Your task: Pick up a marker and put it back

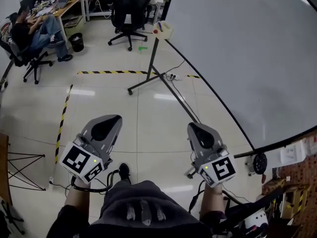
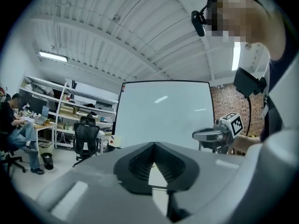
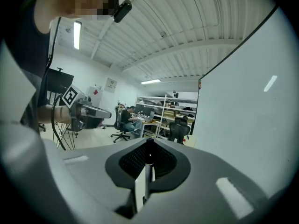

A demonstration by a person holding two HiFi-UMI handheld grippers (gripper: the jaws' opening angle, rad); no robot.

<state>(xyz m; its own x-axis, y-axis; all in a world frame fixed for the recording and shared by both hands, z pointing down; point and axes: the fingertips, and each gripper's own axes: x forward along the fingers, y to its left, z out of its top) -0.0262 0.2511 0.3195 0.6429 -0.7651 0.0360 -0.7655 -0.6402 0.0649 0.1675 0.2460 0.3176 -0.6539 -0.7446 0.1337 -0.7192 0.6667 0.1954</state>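
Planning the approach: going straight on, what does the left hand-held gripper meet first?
Probably the whiteboard, dead ahead of the left hand-held gripper with nothing seen between; how far off is unclear.

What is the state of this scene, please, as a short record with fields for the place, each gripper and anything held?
Place: room with a pale tiled floor; large white board on a black stand at the right
Left gripper: tongs shut, nothing between them
Right gripper: tongs shut, nothing between them
Held item: none
Near the board's corner: small cream tray with something red, too small to name
Background: seated person at a desk; black office chair
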